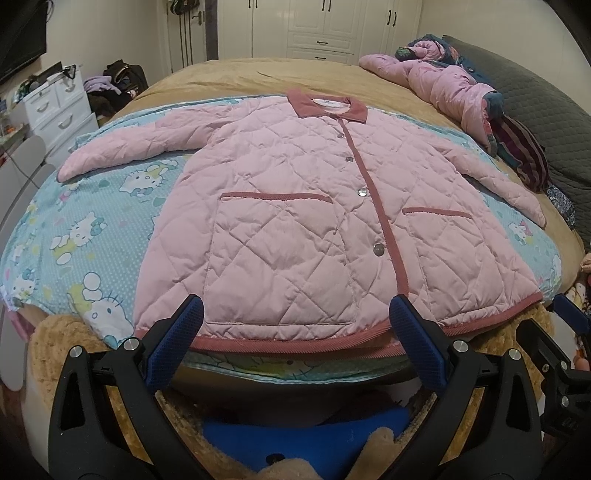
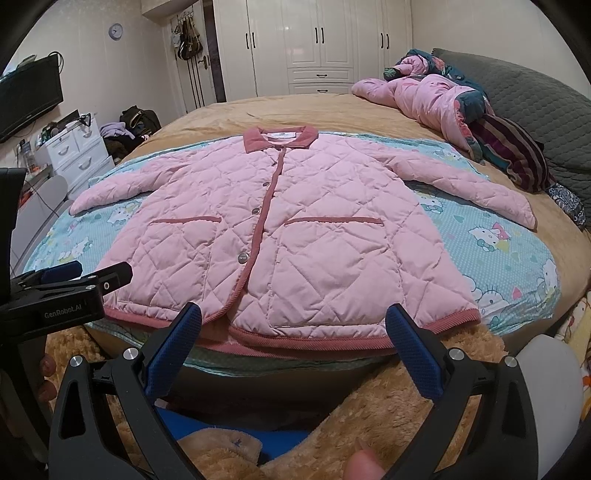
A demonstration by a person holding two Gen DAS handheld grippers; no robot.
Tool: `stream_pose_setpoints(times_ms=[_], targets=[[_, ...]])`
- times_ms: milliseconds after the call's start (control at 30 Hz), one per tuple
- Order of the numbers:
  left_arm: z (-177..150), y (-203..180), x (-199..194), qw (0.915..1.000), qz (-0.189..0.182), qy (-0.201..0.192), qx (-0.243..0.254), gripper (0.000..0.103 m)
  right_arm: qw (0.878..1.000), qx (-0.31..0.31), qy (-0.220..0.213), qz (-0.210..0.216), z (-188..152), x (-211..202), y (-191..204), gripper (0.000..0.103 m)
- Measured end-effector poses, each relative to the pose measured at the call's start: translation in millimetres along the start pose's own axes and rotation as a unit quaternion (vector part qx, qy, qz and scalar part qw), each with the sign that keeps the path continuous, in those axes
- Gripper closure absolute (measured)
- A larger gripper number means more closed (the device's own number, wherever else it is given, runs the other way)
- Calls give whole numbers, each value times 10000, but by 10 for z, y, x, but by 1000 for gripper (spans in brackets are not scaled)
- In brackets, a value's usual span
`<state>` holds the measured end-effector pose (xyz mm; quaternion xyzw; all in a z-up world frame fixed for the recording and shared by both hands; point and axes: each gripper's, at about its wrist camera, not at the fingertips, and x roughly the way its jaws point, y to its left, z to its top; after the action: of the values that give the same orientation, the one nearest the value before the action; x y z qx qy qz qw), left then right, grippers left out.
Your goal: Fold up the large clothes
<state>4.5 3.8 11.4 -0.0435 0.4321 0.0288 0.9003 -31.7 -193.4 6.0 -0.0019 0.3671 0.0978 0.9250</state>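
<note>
White wardrobe, drawers, wall clock

One pink quilted jacket lies ahead of the grippers, with two pockets and four visible buttons. Two grippers appear: the left gripper and right gripper. One cartoon-print sheet lies beneath; one heap of clothes sits far right.

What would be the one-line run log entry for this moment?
stage: before first fold | pink quilted jacket: flat, buttoned, sleeves spread | left gripper: open, near hem | right gripper: open, near hem
</note>
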Motion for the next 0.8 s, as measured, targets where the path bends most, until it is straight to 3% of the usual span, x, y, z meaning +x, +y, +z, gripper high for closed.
stream_pose_setpoints(times_ms=[800], targets=[[1,-26,32,10000,-8,-7,14,9,10000,-25,43,5,9,31,6,4]])
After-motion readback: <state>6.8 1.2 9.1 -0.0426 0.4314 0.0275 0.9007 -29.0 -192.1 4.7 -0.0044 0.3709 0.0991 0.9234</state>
